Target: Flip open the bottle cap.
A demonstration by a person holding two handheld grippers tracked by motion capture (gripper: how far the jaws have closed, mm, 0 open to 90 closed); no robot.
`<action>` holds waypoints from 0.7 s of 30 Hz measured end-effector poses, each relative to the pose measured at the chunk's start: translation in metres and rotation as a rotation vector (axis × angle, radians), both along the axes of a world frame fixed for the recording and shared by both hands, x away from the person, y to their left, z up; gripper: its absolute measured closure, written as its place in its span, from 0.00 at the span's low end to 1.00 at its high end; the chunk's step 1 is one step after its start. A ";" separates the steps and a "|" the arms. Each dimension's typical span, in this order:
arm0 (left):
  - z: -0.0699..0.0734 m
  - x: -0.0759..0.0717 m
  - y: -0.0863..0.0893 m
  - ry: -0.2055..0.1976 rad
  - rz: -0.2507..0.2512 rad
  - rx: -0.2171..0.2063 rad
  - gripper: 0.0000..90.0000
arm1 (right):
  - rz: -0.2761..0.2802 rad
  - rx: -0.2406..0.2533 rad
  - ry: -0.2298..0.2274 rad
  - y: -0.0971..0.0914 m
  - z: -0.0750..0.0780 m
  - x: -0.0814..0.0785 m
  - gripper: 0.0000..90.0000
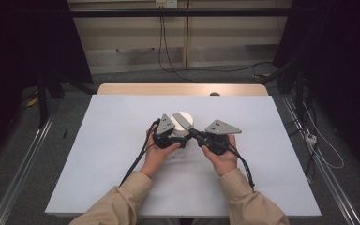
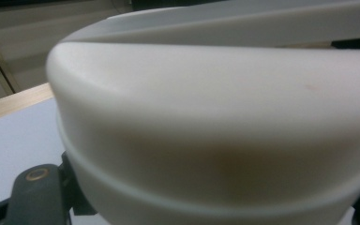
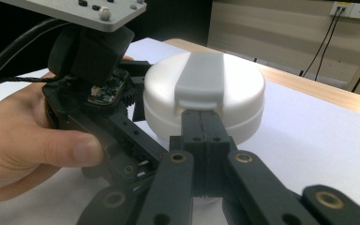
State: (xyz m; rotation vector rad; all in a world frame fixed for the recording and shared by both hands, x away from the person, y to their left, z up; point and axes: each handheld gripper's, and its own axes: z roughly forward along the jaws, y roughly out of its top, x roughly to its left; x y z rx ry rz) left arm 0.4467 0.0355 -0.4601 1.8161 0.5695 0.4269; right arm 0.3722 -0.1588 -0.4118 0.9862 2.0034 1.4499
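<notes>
high view, container: a round white container (image 1: 182, 125) with a grey flip tab on its lid sits mid-counter (image 1: 98, 154) on the white sheet, between the two hands.
high view, left gripper: the left gripper (image 1: 180, 139) comes in from the left at the container's lower side, likely to steady it.
high view, right gripper: the right gripper (image 1: 193, 133) points in from the right toward the lid's near edge.
left gripper view, container: the white lid and body (image 2: 215, 136) sit right against the camera, blurred; a dark jaw flanks it at lower left, so the body seems clamped low between the jaws, braced against tipping.
right gripper view, right gripper: its jaws (image 3: 201, 123) are pressed together with nothing between them, tips just under the grey tab (image 3: 200, 80); probably set there to pry the tab up.
right gripper view, left hand: the left hand (image 3: 23, 136) holds its gripper beside the container's left side.
</notes>
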 end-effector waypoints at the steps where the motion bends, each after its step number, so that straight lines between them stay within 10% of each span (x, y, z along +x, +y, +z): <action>1: 0.000 0.000 0.000 0.001 0.001 -0.001 0.21 | 0.001 0.002 0.000 0.000 0.000 0.000 1.00; 21: 0.000 0.000 0.000 -0.001 0.000 0.004 0.21 | 0.001 0.023 -0.013 0.002 0.008 0.004 1.00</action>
